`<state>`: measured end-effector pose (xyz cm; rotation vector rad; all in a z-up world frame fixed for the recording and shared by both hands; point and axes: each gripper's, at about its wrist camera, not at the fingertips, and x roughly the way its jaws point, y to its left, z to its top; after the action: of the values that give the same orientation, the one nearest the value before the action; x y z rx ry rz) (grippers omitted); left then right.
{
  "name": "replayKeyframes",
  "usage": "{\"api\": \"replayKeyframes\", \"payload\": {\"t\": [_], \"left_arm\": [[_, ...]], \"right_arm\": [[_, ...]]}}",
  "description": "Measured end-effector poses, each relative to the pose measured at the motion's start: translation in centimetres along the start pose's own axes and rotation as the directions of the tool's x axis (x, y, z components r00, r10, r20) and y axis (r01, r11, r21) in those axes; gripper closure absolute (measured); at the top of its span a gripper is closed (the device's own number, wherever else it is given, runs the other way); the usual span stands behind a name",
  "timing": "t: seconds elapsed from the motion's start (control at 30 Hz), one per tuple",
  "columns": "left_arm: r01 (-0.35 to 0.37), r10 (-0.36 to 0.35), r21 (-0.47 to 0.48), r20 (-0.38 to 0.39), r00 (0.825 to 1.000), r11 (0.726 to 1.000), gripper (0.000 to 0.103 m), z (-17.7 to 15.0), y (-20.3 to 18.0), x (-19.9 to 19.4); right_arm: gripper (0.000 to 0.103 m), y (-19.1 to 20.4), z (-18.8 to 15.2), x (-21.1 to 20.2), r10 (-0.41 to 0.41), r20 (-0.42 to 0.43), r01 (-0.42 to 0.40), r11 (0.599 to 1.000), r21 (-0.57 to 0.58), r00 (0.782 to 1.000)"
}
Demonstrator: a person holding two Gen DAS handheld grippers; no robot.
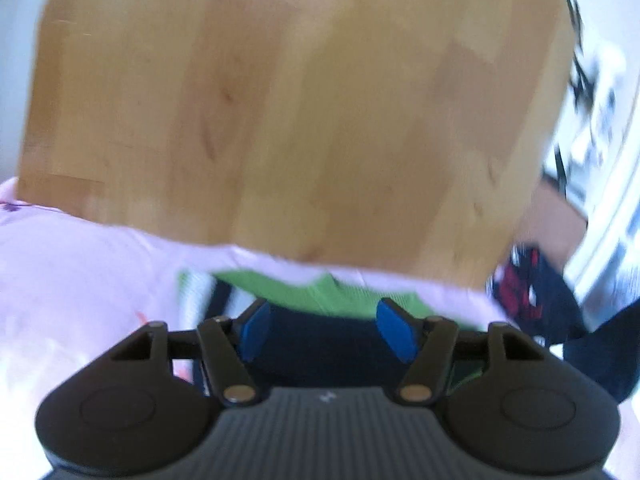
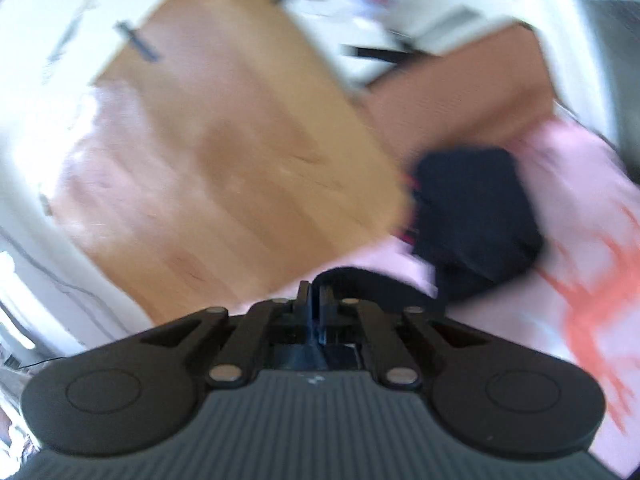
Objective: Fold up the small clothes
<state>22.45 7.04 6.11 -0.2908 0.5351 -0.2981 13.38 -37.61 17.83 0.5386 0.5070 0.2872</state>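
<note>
Both views are blurred by motion. In the left wrist view my left gripper (image 1: 326,326) is open, its blue pads (image 1: 394,332) apart over a dark navy garment (image 1: 320,344) with a green garment (image 1: 320,294) beyond it, both lying on pink clothing (image 1: 80,264). In the right wrist view my right gripper (image 2: 316,300) is shut, its fingers pressed together on a dark fabric edge (image 2: 360,278). A dark navy garment (image 2: 476,216) lies just beyond on pink cloth with orange print (image 2: 580,280).
A wooden table (image 1: 280,100) stretches ahead in the left view; it also shows in the right view (image 2: 224,152). A dark garment with red print (image 1: 528,292) lies at the table's right edge. A brown box (image 2: 460,104) stands behind the clothes.
</note>
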Motion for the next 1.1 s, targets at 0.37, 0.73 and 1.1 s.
{"api": "replayKeyframes", "payload": {"t": [0.37,0.73,1.1], "left_arm": [[-0.01,0.006,-0.215,-0.019,1.0,0.977,0.042,1.3,7.0,-0.4],[-0.048,0.027,-0.158,-0.134,0.991,0.986,0.042,-0.1,5.6,3.2],[-0.098,0.086,-0.072,-0.149,0.985,0.993,0.042,-1.4,3.9,4.2]], "right_arm": [[0.091,15.5,-1.7,24.2,0.088,-0.334,-0.189,0.94,-0.283,0.938],[0.038,3.1,-2.3,23.1,-0.173,-0.206,0.107,0.949,-0.298,0.963],[0.093,-4.1,-6.1,22.2,-0.311,-0.186,0.255,0.928,-0.273,0.932]]}}
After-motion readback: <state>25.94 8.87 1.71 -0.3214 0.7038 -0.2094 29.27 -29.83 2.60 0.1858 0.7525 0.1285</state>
